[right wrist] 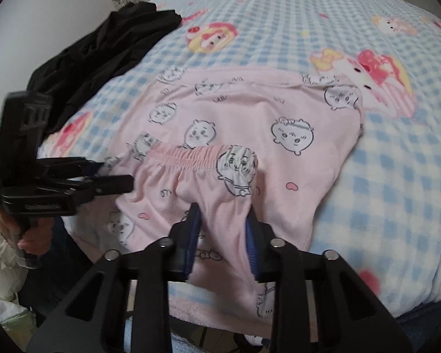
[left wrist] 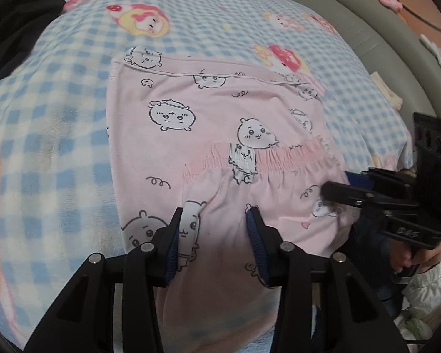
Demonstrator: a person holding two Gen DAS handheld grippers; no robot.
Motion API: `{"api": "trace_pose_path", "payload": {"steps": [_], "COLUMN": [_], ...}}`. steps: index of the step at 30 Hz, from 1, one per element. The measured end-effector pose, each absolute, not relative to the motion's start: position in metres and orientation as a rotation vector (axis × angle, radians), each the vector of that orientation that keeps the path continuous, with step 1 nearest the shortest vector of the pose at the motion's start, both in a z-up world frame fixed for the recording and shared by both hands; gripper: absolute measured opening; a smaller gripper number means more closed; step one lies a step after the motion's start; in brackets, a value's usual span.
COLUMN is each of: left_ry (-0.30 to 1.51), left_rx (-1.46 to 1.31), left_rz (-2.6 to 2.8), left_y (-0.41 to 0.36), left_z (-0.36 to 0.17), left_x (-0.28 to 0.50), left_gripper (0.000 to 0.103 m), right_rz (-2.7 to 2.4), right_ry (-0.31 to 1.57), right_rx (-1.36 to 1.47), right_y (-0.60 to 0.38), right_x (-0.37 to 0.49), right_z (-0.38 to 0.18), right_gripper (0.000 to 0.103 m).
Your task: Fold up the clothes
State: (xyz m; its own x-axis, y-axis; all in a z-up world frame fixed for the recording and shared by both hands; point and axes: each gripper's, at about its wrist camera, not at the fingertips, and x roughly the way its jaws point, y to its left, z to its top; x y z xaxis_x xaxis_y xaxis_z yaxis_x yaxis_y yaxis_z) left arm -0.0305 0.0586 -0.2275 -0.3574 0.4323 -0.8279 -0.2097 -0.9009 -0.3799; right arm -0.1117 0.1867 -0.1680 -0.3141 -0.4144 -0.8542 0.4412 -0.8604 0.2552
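Pink pyjama pants (left wrist: 205,117) (right wrist: 250,111) printed with cartoon faces lie folded on the bed, the elastic waistband (left wrist: 279,156) (right wrist: 191,156) doubled back over the legs. My left gripper (left wrist: 214,223) is at the pants' near edge, and a bunch of pink cloth fills the gap between its blue pads. In the right wrist view my right gripper (right wrist: 222,217) pinches a raised ridge of the same cloth just below the waistband. Each gripper shows side-on in the other's view: the right gripper (left wrist: 338,191) and the left gripper (right wrist: 117,184).
A blue checked blanket (left wrist: 58,103) (right wrist: 397,161) with cartoon prints covers the bed. A black garment (right wrist: 103,53) (left wrist: 11,14) lies heaped at the far left. A grey padded bed edge (left wrist: 367,29) curves along the right. A hand (right wrist: 35,238) in a white sleeve holds the left gripper.
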Motion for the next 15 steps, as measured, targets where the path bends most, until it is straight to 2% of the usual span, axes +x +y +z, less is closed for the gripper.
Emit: {"api": "trace_pose_path", "payload": {"steps": [1, 3, 4, 5, 8, 9, 15], "left_ry": [-0.295, -0.291, -0.284, -0.277, -0.279, -0.294, -0.296], "left_rx": [-1.484, -1.467, -1.463, -1.460, -1.446, -1.431, -1.292], "left_rz": [2.291, 2.297, 2.303, 2.310, 2.333, 2.337, 2.401], "left_y": [0.059, 0.060, 0.060, 0.060, 0.058, 0.056, 0.054], "left_z": [-0.226, -0.223, -0.221, -0.220, -0.213, -0.208, -0.166], "left_x": [-0.030, -0.029, -0.028, -0.028, -0.025, -0.025, -0.054], "left_gripper": [0.023, 0.020, 0.018, 0.016, 0.011, 0.010, 0.010], "right_rz": [-2.175, -2.146, -2.134, -2.129, -2.158, -2.171, -2.258], "right_ry": [0.028, 0.008, -0.007, -0.040, -0.039, -0.020, 0.028], "right_rx": [1.423, 1.455, 1.480, 1.495, 1.433, 1.400, 1.241], "right_y": [0.186, 0.187, 0.188, 0.190, 0.190, 0.189, 0.187], "right_x": [-0.114, -0.120, -0.124, -0.127, -0.124, -0.122, -0.137], "right_z": [-0.172, -0.181, -0.188, -0.193, -0.183, -0.176, -0.130], "right_gripper": [0.027, 0.036, 0.036, 0.034, 0.014, 0.011, 0.010]}}
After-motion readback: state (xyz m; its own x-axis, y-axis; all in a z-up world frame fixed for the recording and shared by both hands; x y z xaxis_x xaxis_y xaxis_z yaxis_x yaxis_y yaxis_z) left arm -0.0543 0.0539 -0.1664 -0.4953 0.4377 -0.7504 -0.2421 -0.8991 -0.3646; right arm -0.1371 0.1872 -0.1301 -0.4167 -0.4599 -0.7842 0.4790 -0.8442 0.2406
